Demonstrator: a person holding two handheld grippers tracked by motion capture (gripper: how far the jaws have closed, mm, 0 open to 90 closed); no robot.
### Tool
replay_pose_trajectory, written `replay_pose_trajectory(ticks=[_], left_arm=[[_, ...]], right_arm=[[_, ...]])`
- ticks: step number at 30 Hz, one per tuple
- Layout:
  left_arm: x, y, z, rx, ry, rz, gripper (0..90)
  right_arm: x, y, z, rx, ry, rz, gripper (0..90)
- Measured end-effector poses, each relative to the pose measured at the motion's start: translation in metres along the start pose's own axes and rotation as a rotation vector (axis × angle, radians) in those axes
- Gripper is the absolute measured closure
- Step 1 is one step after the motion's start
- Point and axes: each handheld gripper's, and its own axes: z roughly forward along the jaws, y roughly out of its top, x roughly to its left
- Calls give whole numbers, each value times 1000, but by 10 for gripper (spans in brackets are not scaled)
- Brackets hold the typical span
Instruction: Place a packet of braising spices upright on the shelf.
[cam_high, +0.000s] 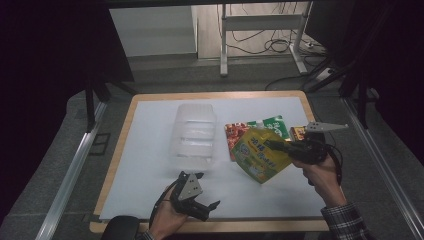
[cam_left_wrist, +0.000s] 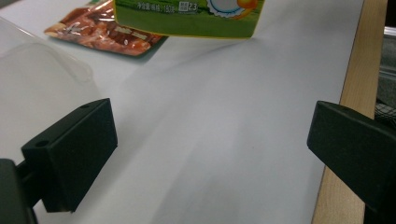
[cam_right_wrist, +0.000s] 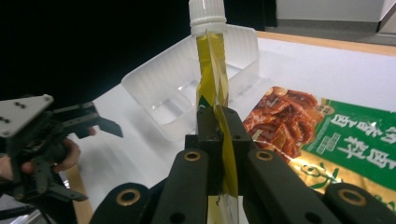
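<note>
Right gripper is pinching a yellow-green spouted pouch printed "2.3", left gripper is gaping empty beside the clear tub.

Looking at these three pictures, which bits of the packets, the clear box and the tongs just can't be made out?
- Yellow pouch: print too small in the high view; the left gripper view's top edge cuts it off.
- Red and green packet: partly under the pouch.
- Clear box: blurred in the high view.
- Small packet: mostly behind the right tongs.
- Left tongs: tips dark and small.
</note>
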Motion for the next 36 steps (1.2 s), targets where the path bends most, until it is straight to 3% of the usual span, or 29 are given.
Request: replay_pose_trajectory(ticks=[4, 9, 14, 16, 20, 27, 36], left_arm=[[1, -2, -4, -22, -3, -25, 0], [1, -2, -11, -77, -51, -50, 0], [-2, -3, -13, -61, -50, -38, 0], [-3, -4, -14, -50, -26, -39, 0], [0, -7, -16, -57, -23, -46, 0], [1, -9, -21, -63, -14, -53, 0], [-2, -12, -22, -34, 3, -39, 0]], right_arm=[[-2, 10, 4, -1, -9, -12, 883], [-5, 23, 13, 2, -20, -29, 883], [-9, 33, 20, 9, -10, -49, 883], [-12, 40, 26, 24, 17, -56, 883], [-15, 48, 35, 56, 44, -69, 883], [-19, 61, 51, 63, 56, -91, 883], [-23, 80, 71, 75, 62, -121, 883]])
